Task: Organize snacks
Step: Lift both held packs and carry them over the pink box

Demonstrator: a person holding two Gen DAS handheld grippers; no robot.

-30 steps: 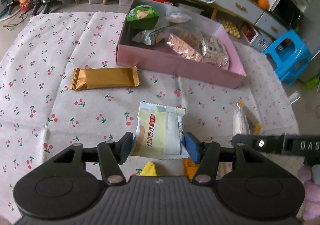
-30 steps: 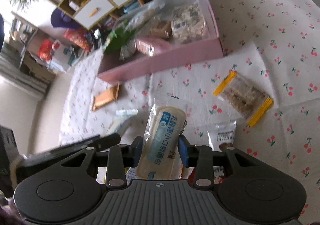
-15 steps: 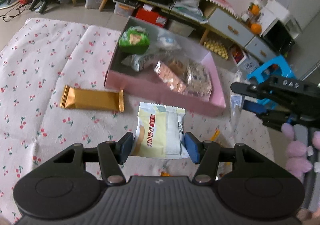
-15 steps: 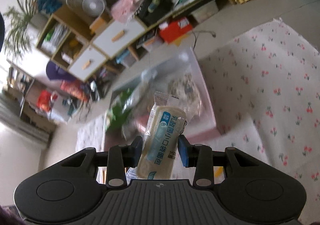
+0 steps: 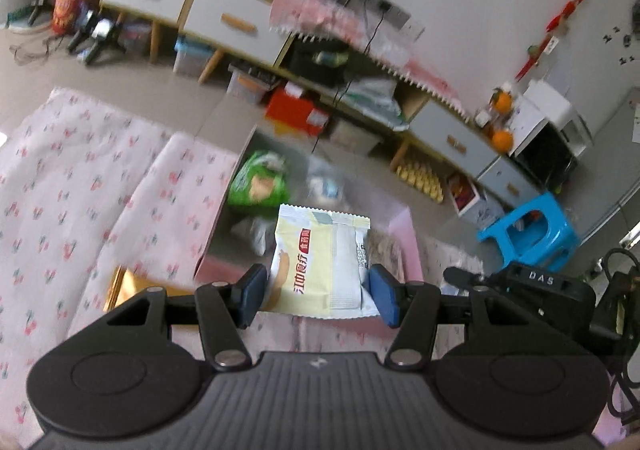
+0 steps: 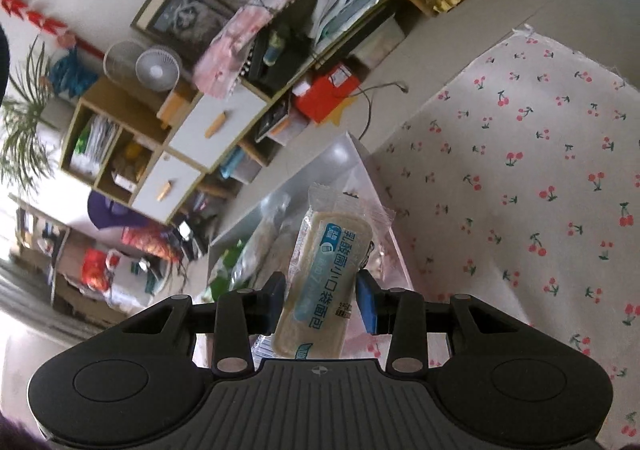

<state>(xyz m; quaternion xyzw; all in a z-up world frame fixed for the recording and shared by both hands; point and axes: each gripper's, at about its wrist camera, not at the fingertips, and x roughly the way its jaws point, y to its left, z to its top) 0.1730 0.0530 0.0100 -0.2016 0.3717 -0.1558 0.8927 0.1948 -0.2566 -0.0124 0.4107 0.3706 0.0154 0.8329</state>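
Snack packets are riding in both grippers: the left gripper (image 5: 316, 296) is clamping a pale yellow packet (image 5: 322, 264), the right gripper (image 6: 322, 302) a long bread pouch (image 6: 326, 282) standing lengthwise between its pads. Both are hanging just short of the pink box (image 5: 408, 234) — dead ahead and below, already holding a green bag (image 5: 258, 185) — so neither arm is looking clearly nearer.

Soft daylight, motion blur (fisheye-warped edges).

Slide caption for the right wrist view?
Right gripper carries a bread packet toward the pink box.
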